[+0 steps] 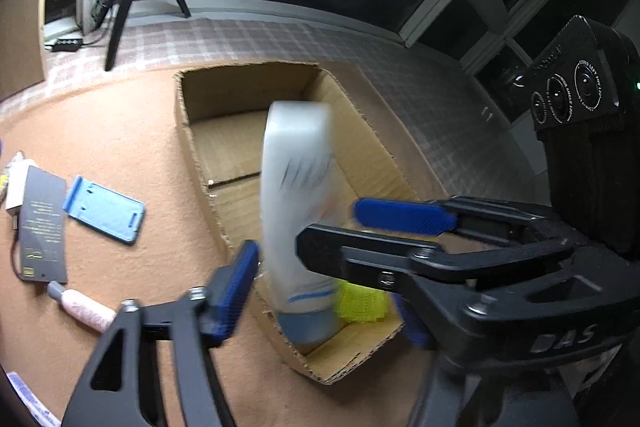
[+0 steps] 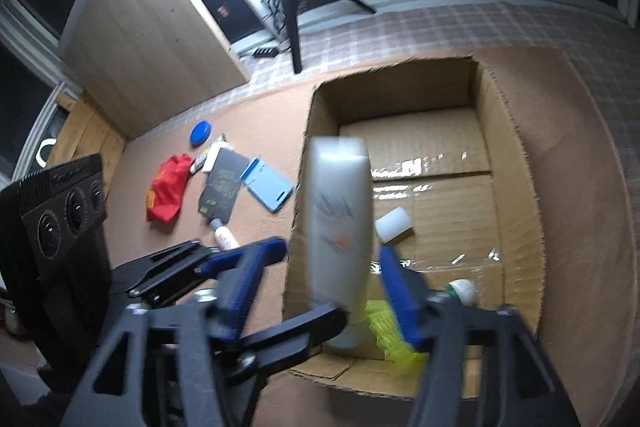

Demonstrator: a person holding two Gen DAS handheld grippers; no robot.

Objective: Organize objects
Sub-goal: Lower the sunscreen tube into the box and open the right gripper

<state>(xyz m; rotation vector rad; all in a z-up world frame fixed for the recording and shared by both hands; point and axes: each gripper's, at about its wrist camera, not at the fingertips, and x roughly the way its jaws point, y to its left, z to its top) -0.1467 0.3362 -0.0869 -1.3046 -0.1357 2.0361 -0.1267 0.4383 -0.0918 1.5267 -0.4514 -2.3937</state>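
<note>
Left wrist view: your left claw (image 1: pixel 320 291) stands released around the white bottle (image 1: pixel 298 195), upright in the cardboard box's (image 1: pixel 256 83) near corner.

Right wrist view: your right claw (image 2: pixel 320 287) is released too. Placement looks done; next, fetch the blue case (image 2: pixel 266 189).

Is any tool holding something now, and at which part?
Nothing is held. The white bottle stands between both open tools, left and right, over the box.

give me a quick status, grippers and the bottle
Left hand-held gripper and right hand-held gripper both open, pads off. White bottle blurred, cap-down in cardboard box. Yellow mesh item beside its base.
</note>
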